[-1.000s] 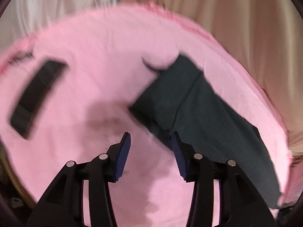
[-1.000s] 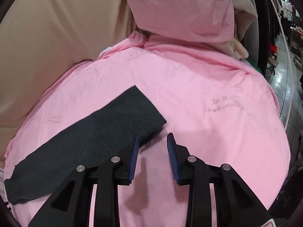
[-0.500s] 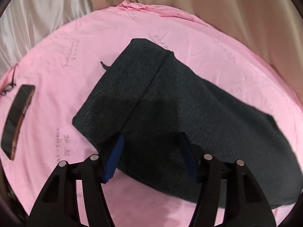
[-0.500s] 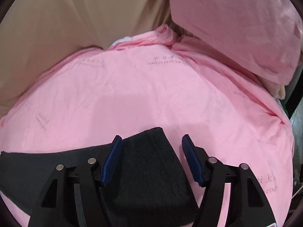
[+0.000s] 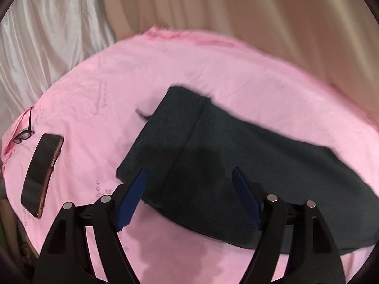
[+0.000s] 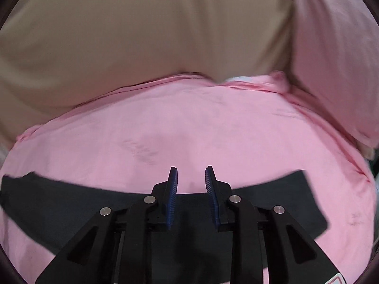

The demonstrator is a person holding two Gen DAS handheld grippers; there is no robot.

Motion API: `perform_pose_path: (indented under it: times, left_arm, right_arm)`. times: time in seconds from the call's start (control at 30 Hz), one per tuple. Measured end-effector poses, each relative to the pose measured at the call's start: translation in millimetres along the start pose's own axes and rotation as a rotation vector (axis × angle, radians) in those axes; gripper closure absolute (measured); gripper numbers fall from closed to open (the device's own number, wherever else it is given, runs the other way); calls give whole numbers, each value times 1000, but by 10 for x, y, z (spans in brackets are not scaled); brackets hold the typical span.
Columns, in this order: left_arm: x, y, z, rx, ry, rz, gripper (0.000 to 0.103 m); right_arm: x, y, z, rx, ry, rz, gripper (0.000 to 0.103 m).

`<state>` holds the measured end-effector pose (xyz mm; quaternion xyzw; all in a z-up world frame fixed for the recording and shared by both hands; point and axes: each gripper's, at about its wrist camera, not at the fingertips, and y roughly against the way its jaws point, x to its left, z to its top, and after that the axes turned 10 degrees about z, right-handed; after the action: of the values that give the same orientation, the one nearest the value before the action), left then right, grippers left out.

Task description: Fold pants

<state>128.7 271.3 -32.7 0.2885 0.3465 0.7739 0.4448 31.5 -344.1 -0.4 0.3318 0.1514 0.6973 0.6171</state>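
Dark pants [image 5: 236,165] are laid lengthwise along the sheet's [image 5: 118,82] near edge, beneath both empty grippers: left [image 5: 189,198] opening wide, right [image 6: 191,196] opening narrowly.

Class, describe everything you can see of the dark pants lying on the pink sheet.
The dark charcoal fabric pants look like soft, matte knit. They lie flat on the pink bed sheet as one long narrow strip, apparently already folded lengthwise, with a seam line running across near one end and a thin cord poking out beside it. Nothing grips them: both grippers hover above, and a shadow falls across the cloth.
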Motion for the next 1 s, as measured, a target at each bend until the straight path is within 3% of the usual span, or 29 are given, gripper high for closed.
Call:
perform_pose_path:
  times: [0.1,0.2,0.3,0.37,0.43,0.47,0.53,0.57,0.7,0.83,0.9,1.0]
  left_arm:
    - [59,-284,-57,51,-7,27,34]
    - [47,-224,-102,9,-43,28,34]
    - [76,-220,-122,-1,-56,0,32]
    - [90,-218,-121,-6,-73,-26,28]
    - [81,-198,-147,-15,-94,-54,24]
    - [72,-185,-158,-19,-103,-63,23]
    - [55,-179,-156,-35,-126,-68,22]
    - [56,-187,-145,-43,-130,-68,22]
    - [63,-275,-75,-72,-133,-58,19]
    - [127,-233,-48,-95,-119,-60,19]
    - [239,-121,-54,-110,-80,-24,19]
    - [344,98,-108,-137,-56,-35,18]
  right_arm:
    - [1031,-667,14,155,94,254,78]
    - [1949,-1303,23,280,206,388,78]
    - [2579,-1928,124,354,267,406,79]
    - [2796,-2315,205,378,281,356,70]
    - [2966,-2566,169,408,302,323,70]
    - [3037,-2592,162,382,340,304,74]
    - [3125,-2616,188,376,367,296,94]
    - [3120,-2643,236,356,364,284,97]
    - [3072,-2681,272,330,329,275,97]
    - [2849,-2176,347,197,239,318,95]
    - [2728,-1888,264,179,235,325,89]
    - [2457,-1512,-46,193,255,314,89]
